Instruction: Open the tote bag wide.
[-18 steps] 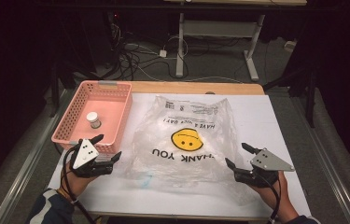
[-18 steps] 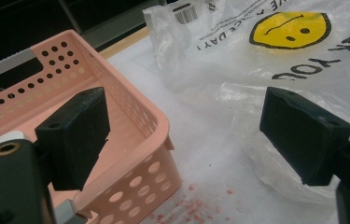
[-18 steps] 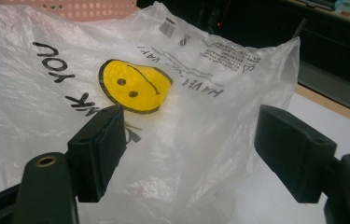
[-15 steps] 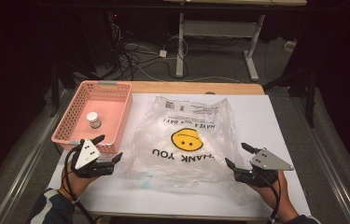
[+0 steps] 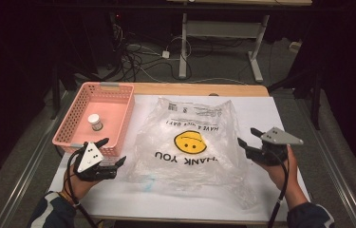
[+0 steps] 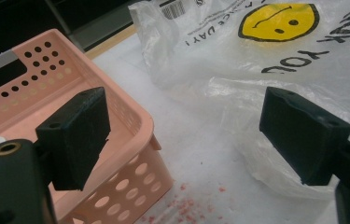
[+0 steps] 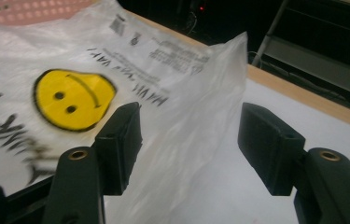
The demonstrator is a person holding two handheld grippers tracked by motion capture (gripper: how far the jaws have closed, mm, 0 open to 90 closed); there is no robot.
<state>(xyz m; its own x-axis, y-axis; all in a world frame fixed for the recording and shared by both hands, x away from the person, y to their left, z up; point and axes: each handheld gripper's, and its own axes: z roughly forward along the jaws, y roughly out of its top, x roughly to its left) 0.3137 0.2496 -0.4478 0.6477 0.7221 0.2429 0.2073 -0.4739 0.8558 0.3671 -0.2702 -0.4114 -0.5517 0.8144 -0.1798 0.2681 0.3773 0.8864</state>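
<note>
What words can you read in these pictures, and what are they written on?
"THANK YOU": on the clear plastic bag, in big black letters beside its yellow smiley face.
"HAVE A NICE DAY!": on the same bag, smaller, on the smiley's other side.
Fine print and a barcode near the bag's far end: too small to read.
Small white jar in the pink basket: no readable label.

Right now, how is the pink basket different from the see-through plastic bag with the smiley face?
The pink plastic basket is stiff, with holed walls standing up; the clear plastic bag with a yellow smiley face is soft, crumpled and lies flat. The basket is plain pink; the bag has black print on it. The basket holds a small white-capped jar; nothing shows inside the bag. Both rest on the white-covered table, side by side.
</note>
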